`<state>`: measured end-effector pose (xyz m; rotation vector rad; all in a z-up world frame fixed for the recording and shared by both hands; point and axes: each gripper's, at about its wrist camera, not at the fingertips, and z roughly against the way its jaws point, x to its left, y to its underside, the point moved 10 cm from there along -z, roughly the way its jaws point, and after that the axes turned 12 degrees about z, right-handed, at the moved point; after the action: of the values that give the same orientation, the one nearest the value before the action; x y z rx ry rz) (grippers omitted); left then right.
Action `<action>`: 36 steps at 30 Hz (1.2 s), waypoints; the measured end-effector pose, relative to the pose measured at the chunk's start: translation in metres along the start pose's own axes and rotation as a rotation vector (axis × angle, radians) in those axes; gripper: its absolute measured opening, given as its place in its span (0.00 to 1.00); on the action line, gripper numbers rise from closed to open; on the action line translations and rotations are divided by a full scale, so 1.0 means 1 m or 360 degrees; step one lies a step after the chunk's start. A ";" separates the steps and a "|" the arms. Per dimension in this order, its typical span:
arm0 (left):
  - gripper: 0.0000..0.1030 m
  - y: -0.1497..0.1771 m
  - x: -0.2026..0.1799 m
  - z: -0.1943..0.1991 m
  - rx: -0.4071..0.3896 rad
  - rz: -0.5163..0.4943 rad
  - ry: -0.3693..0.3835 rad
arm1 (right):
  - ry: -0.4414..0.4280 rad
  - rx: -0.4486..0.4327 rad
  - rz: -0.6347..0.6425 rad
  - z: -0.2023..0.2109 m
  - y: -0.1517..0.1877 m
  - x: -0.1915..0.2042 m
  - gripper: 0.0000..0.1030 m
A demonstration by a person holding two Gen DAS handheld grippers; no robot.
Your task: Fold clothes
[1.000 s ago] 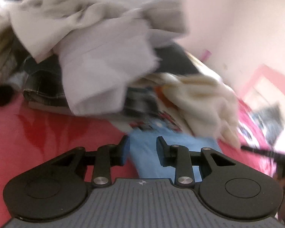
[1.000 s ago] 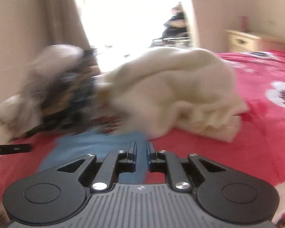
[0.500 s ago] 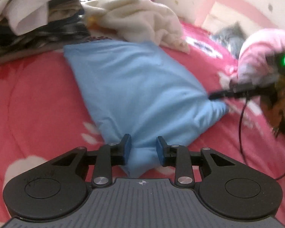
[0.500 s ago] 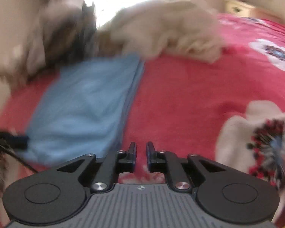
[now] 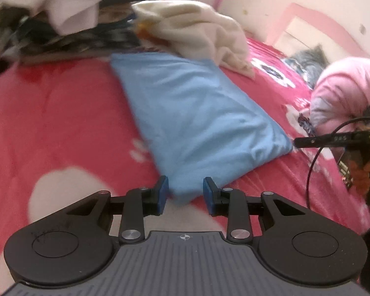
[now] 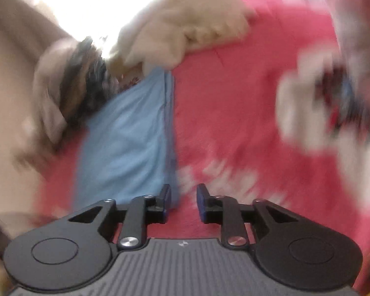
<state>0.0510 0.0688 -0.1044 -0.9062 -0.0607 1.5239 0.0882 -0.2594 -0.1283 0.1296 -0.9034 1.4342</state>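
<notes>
A folded light-blue garment [image 5: 199,123] lies flat on the red flowered bed cover [image 5: 49,123], stretching away ahead of both tools. The left hand-held gripper [image 5: 185,193] has its blue-padded fingers spread, and the garment's near corner sits just ahead of the gap between them; whether the pads touch the cloth cannot be told. Beyond the garment's far end, a heap of mixed clothes [image 5: 61,19] rises to the front left of this gripper, with a cream garment [image 5: 199,32] beside it overlapping the blue cloth's far edge.

In the right wrist view, heavily blurred, the right hand-held gripper [image 6: 183,198] is also spread, empty. The blue garment [image 6: 125,143] lies ahead and to its left, its near right corner close to the left finger. The cream garment [image 6: 182,27] sits farther ahead. From the left view, the right hand-held gripper [image 5: 308,141] appears as a dark bar whose tip is right at the garment's right-hand corner.
</notes>
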 end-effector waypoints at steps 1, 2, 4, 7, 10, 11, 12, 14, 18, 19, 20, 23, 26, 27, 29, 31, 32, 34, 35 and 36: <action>0.30 0.002 0.003 0.003 0.0021 0.0062 0.0016 | -0.0065 0.0040 -0.0145 -0.005 0.002 -0.002 0.37; 0.30 0.005 0.007 0.004 0.0043 0.0136 0.0034 | -0.0112 0.0081 -0.0270 -0.009 0.004 -0.004 0.42; 0.32 0.008 0.014 0.003 0.0082 0.0355 0.0079 | -0.0136 0.0094 -0.0383 -0.017 0.004 -0.006 0.44; 0.33 0.011 0.025 -0.005 0.0102 0.0697 0.0179 | -0.0149 0.0090 -0.0504 -0.028 0.002 -0.009 0.47; 0.33 0.008 0.034 -0.015 0.0068 0.0933 0.0226 | -0.0162 0.0086 -0.0626 -0.038 -0.001 -0.011 0.47; 0.33 0.006 0.035 -0.017 0.0055 0.0984 0.0246 | -0.0166 0.0085 -0.0667 -0.042 -0.001 -0.012 0.46; 0.33 0.004 0.036 -0.019 0.0045 0.1029 0.0257 | -0.0171 0.0083 -0.0707 -0.046 -0.002 -0.013 0.40; 0.33 0.001 0.038 -0.023 0.0036 0.1096 0.0267 | -0.0122 0.0045 -0.0707 -0.048 -0.004 -0.015 0.27; 0.21 -0.005 0.038 -0.028 0.0001 0.1144 0.0229 | -0.0012 -0.0048 -0.0498 -0.043 -0.013 -0.011 0.14; 0.08 -0.006 0.039 -0.028 -0.0019 0.1150 0.0208 | 0.0021 -0.0068 -0.0379 -0.038 -0.016 -0.006 0.14; 0.05 -0.007 0.040 -0.028 -0.0029 0.1153 0.0195 | 0.0055 -0.0088 -0.0260 -0.034 -0.019 -0.001 0.14; 0.02 -0.010 0.041 -0.020 -0.0043 0.1135 0.0224 | 0.0172 -0.0103 0.0164 -0.026 -0.023 0.014 0.13; 0.02 -0.013 0.039 -0.015 -0.0041 0.1045 0.0230 | 0.0285 -0.0067 0.0452 -0.028 -0.021 0.016 0.14; 0.02 -0.012 0.038 -0.016 -0.0028 0.1002 0.0212 | 0.0316 -0.0072 0.0474 -0.027 -0.021 0.012 0.14; 0.02 -0.010 0.035 -0.019 -0.0003 0.0915 0.0177 | 0.0322 -0.0133 0.0376 -0.016 -0.024 -0.002 0.16; 0.02 -0.010 0.034 -0.021 0.0010 0.0862 0.0161 | 0.0365 -0.0186 0.0216 -0.004 -0.026 -0.024 0.14; 0.02 -0.009 0.034 -0.021 0.0014 0.0851 0.0159 | 0.0374 -0.0195 0.0151 0.002 -0.027 -0.034 0.14; 0.02 -0.008 0.038 -0.022 0.0033 0.0843 0.0148 | 0.0286 -0.0195 -0.0051 0.010 -0.024 -0.047 0.16; 0.03 -0.007 0.039 -0.022 0.0049 0.0849 0.0161 | 0.0202 -0.0184 -0.0146 0.012 -0.022 -0.047 0.18; 0.04 -0.007 0.040 -0.021 0.0061 0.0863 0.0176 | 0.0121 -0.0171 -0.0233 0.012 -0.020 -0.047 0.22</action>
<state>0.0727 0.0953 -0.1345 -1.0250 0.3173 1.9597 0.1055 -0.3072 -0.1395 0.0592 -0.8882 1.2447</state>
